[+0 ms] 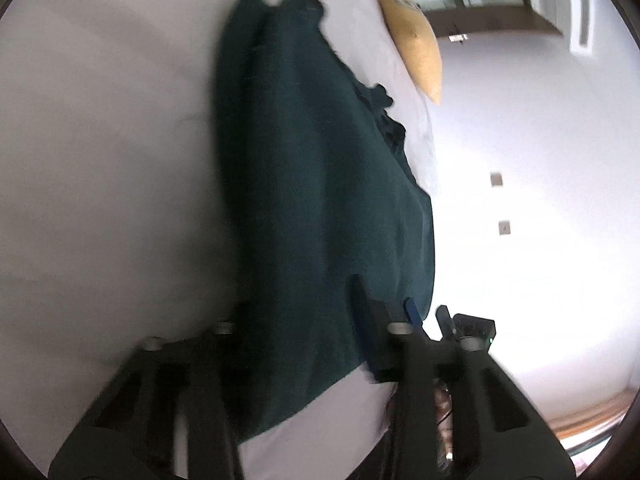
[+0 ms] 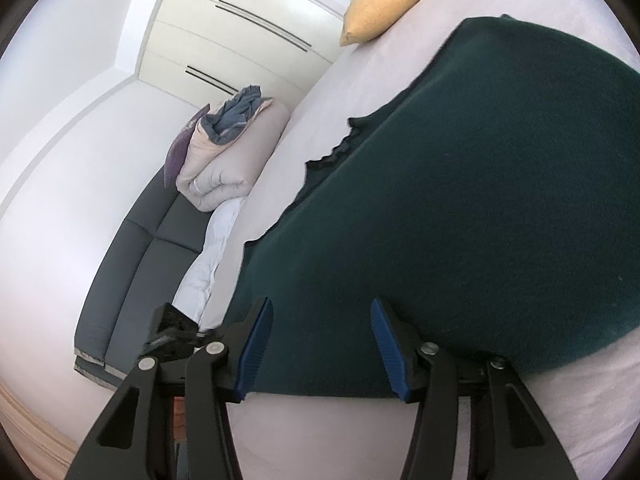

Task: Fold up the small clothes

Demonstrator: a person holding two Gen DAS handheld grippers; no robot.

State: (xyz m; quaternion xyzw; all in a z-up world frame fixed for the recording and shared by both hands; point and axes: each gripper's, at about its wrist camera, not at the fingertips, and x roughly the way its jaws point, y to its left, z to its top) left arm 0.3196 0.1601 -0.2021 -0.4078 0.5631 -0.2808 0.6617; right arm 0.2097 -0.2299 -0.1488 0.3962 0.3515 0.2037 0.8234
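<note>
A dark green knit garment (image 1: 320,168) lies spread on a white bed (image 1: 100,140). It also fills the right wrist view (image 2: 460,200). My left gripper (image 1: 296,308) is open at the garment's near edge, with the cloth lying between its fingers and hiding the left one. My right gripper (image 2: 320,320) is open, its blue pads (image 2: 256,344) standing on either side of the garment's near hem. The other gripper shows past my left gripper's right finger (image 1: 468,328). Its body also shows at the lower left of the right wrist view (image 2: 172,332).
A yellow pillow (image 2: 384,4) lies at the far end of the bed. A folded duvet with a blue cloth (image 2: 228,148) sits on a dark sofa (image 2: 136,264) beside the bed. White wardrobes (image 2: 240,32) stand behind. The bed edge runs close to both grippers.
</note>
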